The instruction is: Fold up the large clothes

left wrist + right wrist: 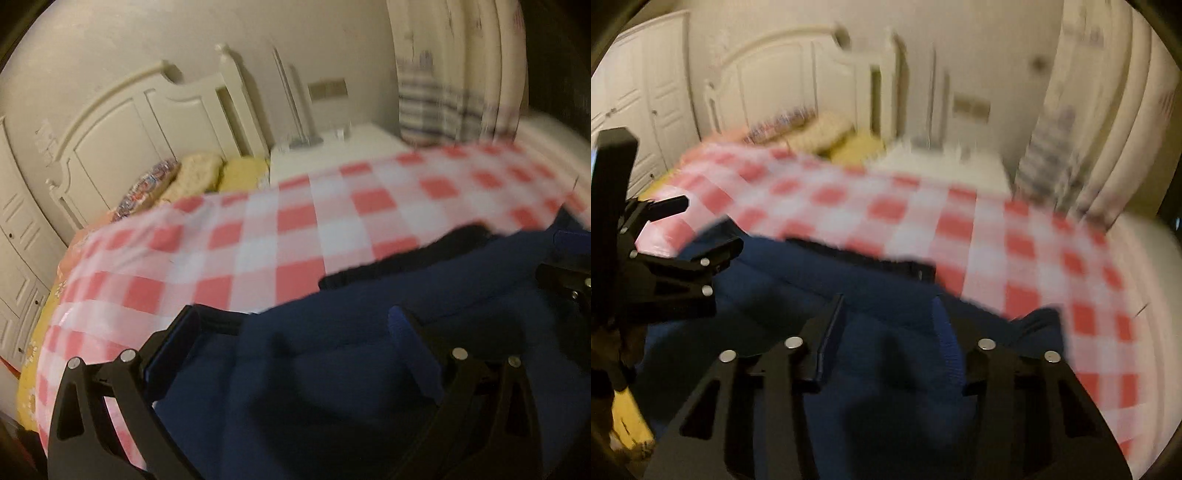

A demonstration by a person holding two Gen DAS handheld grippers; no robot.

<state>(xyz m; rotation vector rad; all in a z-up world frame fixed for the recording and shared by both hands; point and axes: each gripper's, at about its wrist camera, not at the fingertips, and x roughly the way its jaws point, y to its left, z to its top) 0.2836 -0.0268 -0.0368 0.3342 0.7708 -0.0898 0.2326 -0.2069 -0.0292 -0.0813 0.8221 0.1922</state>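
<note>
navy garment (332, 369): bunched at near edge of bed, on red-checked cloth (258, 240) | left gripper (291, 339): jaws spread wide, garment beneath, ungripped | right gripper (886, 332): jaws parted, nothing clamped | headboard (147, 122): far end

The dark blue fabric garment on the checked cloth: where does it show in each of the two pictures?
Left wrist view: the dark blue fabric garment fills the lower middle and right, between the left gripper's open fingers.
Right wrist view: it fills the lower middle and left, under the right gripper.
Shared landmark: the red-and-white checked cloth beneath it.
</note>
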